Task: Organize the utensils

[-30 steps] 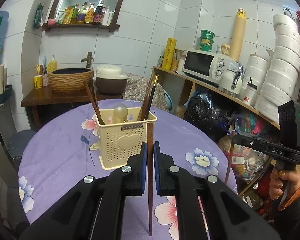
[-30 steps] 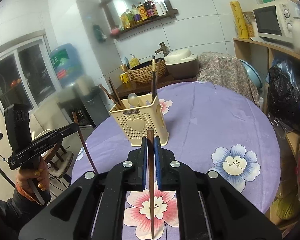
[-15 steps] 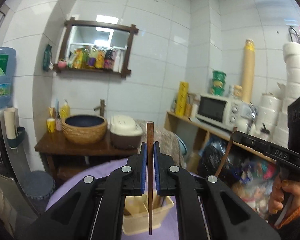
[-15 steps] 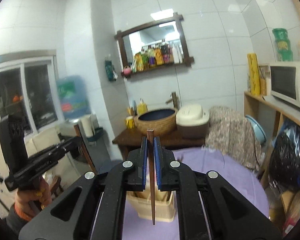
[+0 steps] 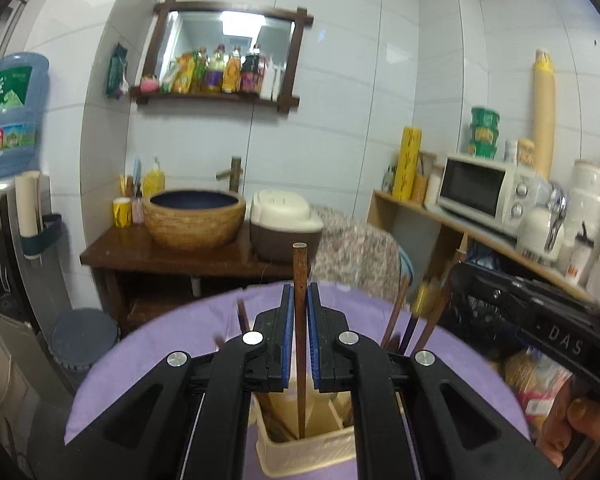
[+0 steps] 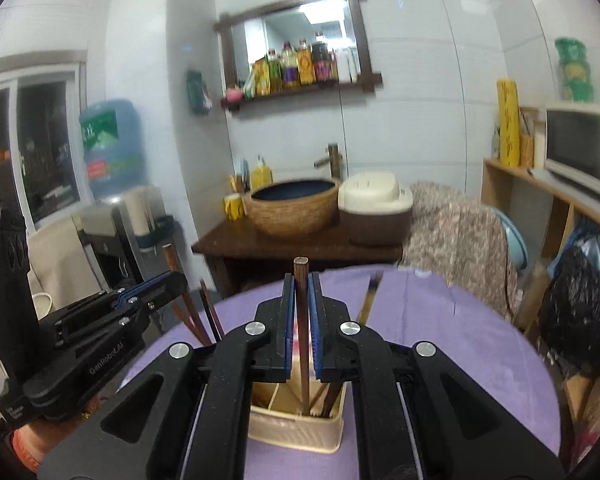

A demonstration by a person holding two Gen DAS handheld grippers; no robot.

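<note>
Fingers clamp a brown chopstick apiece: left gripper holds its chopstick upright, tip over the cream utensil holder on the purple table; right gripper grips its chopstick likewise. Best kept vertical, lowered into separate compartments before release. A second earlier both hung short of the holder

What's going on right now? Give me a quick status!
Left gripper shut on one chopstick, right gripper shut on another. Both tips hang over the cream utensil holder. Nothing blocking.
</note>
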